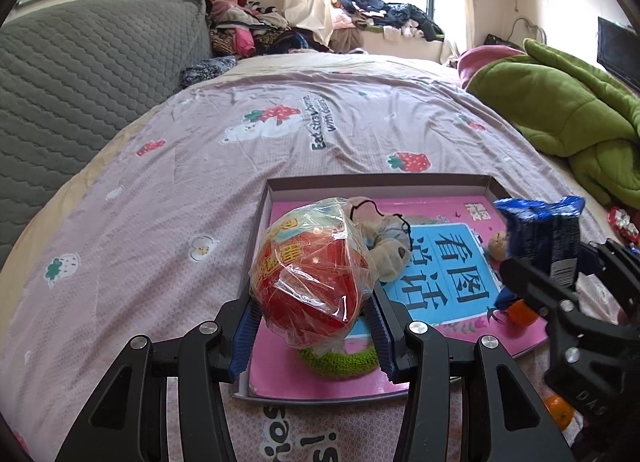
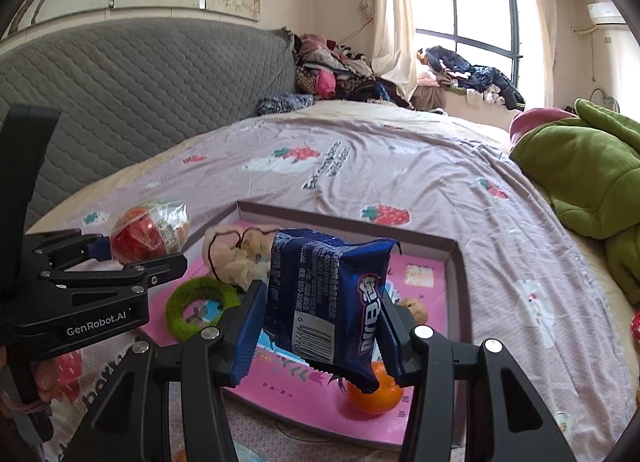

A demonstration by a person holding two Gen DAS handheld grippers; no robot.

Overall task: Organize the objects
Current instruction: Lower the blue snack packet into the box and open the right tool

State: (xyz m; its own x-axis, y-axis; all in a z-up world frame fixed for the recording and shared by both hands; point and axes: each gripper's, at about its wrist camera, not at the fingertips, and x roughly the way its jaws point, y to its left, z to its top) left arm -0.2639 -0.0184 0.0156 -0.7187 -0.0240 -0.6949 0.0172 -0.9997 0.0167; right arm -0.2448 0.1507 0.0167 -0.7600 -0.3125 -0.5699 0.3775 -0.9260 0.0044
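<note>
My left gripper (image 1: pixel 314 336) is shut on a red ball wrapped in clear plastic (image 1: pixel 314 272), held over the near left corner of a shallow box (image 1: pixel 376 181) lined with a pink book. In the right wrist view the same ball (image 2: pixel 148 234) shows at the left. My right gripper (image 2: pixel 320 332) is shut on a dark blue snack packet (image 2: pixel 326 298), above the box (image 2: pixel 456 262). In the box lie a beige plush toy (image 2: pixel 240 258), a green fuzzy ring (image 2: pixel 200 308), an orange (image 2: pixel 376 392) and a small round toy (image 2: pixel 416 308).
The box rests on a pink strawberry-print bedspread (image 1: pixel 240 166). A green blanket (image 1: pixel 568 110) is heaped at the right, a grey quilted headboard (image 1: pixel 80 74) at the left. Clothes (image 1: pixel 256 26) pile up at the far end under the window. Another orange (image 1: pixel 560 410) lies near the right edge.
</note>
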